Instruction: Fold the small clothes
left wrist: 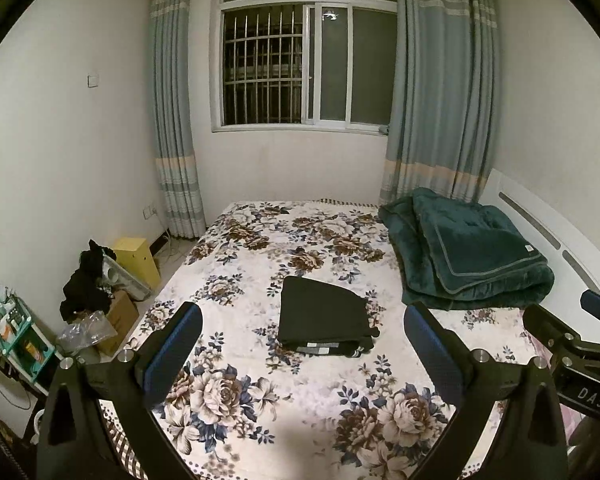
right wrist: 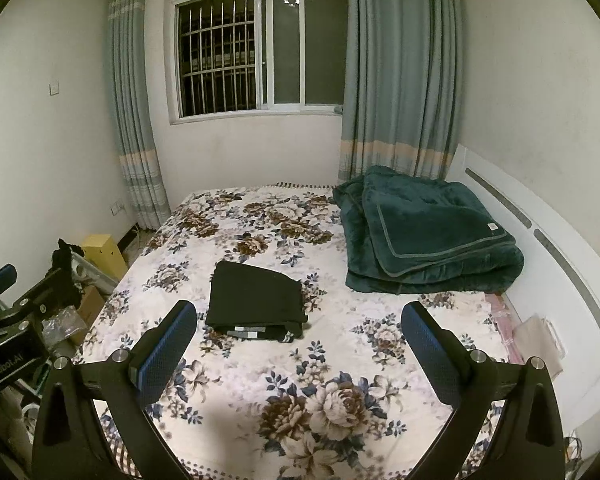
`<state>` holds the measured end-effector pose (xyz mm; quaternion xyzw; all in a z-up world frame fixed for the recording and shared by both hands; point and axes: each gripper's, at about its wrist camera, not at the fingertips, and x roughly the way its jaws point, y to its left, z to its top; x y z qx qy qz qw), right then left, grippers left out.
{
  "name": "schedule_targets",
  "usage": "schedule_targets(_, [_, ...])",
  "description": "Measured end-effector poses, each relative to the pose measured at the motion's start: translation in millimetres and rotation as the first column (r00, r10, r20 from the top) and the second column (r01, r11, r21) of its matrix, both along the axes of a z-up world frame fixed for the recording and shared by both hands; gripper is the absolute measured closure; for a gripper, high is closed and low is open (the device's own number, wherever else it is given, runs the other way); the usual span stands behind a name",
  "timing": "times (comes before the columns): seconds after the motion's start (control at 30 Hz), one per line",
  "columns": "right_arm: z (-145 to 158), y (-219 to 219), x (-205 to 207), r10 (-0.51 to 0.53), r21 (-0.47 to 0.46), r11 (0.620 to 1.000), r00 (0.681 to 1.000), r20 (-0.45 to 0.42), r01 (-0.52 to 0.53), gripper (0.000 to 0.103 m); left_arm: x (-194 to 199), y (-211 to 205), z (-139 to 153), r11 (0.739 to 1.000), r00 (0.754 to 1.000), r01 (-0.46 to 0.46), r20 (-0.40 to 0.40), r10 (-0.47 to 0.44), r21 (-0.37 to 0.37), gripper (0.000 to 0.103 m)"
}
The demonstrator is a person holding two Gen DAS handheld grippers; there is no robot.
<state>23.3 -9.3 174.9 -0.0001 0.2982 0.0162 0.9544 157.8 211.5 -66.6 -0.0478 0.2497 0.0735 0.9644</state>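
A small black garment (left wrist: 322, 316) (right wrist: 256, 302) lies folded into a flat rectangle on the flowered bedspread (left wrist: 260, 392) (right wrist: 340, 360), with a grey-white waistband strip at its near edge. My left gripper (left wrist: 304, 354) hovers above the bed, short of the garment, jaws wide open and empty. My right gripper (right wrist: 300, 350) is also open and empty, held back from the garment, which sits slightly to its left. Each gripper shows at the edge of the other's view.
A folded dark green blanket (left wrist: 464, 252) (right wrist: 428, 236) lies at the far right of the bed by the white headboard (right wrist: 540, 248). Left of the bed on the floor stand boxes (left wrist: 136, 258), dark clothes (left wrist: 86, 284) and a teal shelf (left wrist: 16, 332). A curtained window (left wrist: 304, 68) is behind.
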Motion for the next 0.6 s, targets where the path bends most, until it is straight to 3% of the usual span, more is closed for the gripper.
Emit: schedule_targets(0.6, [3.1,-0.1,1.1,0.009,0.002,1.000,1.000,-0.002,-0.009,0.000,-0.3,2.2,1.1,1.000,1.000,-0.011,-0.007,0.012,0.011,0.000])
